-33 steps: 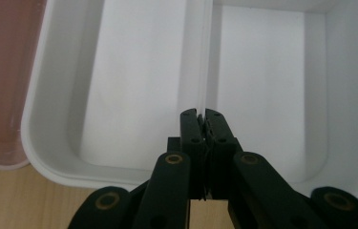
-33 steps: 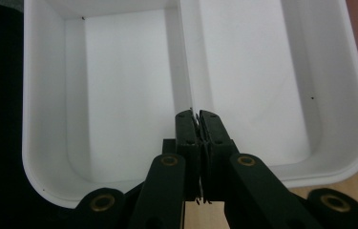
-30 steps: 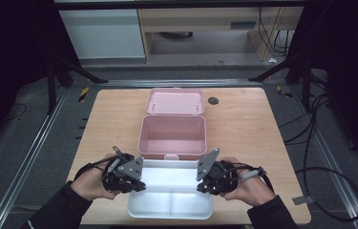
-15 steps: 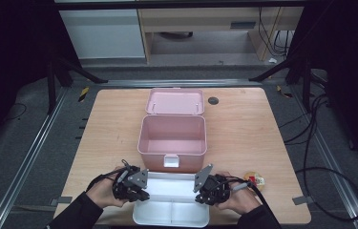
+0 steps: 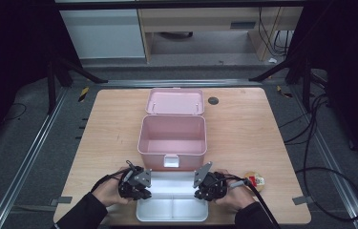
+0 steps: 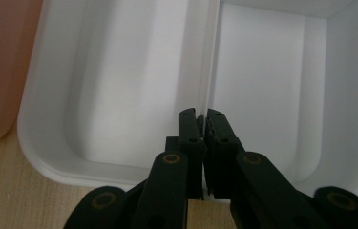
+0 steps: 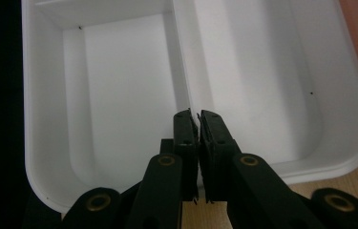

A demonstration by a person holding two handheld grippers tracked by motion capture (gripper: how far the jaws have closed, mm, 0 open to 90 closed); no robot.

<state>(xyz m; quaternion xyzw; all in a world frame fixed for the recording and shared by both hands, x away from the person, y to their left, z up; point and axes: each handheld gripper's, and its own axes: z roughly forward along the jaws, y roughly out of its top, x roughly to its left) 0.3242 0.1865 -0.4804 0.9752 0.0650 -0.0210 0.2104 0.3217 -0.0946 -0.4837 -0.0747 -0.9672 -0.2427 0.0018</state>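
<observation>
The white tray point(image 5: 172, 210) lies at the near edge of the table point(image 5: 243, 129), just in front of the open pink box point(image 5: 172, 135), its long axis running left to right. I hold it from both ends. My left gripper point(image 5: 136, 187) sits at its left end, my right gripper point(image 5: 208, 187) at its right end, each equally close to the tray.

In the left gripper view, the left gripper point(image 6: 200, 125) has its jaws pressed together on the thin divider point(image 6: 204, 71), which runs straight away from the jaws. In the right gripper view, the right gripper point(image 7: 195, 125) pinches the same divider point(image 7: 180, 62) from the opposite end. So the tray lies between the two grippers, and I judge that any lift must keep both ends level.

Count: one tray with two compartments, both empty; one pink box with its lid point(image 5: 175, 101) laid open behind it; one small round item point(image 5: 254, 181) on the table near my right hand; two grippers.
</observation>
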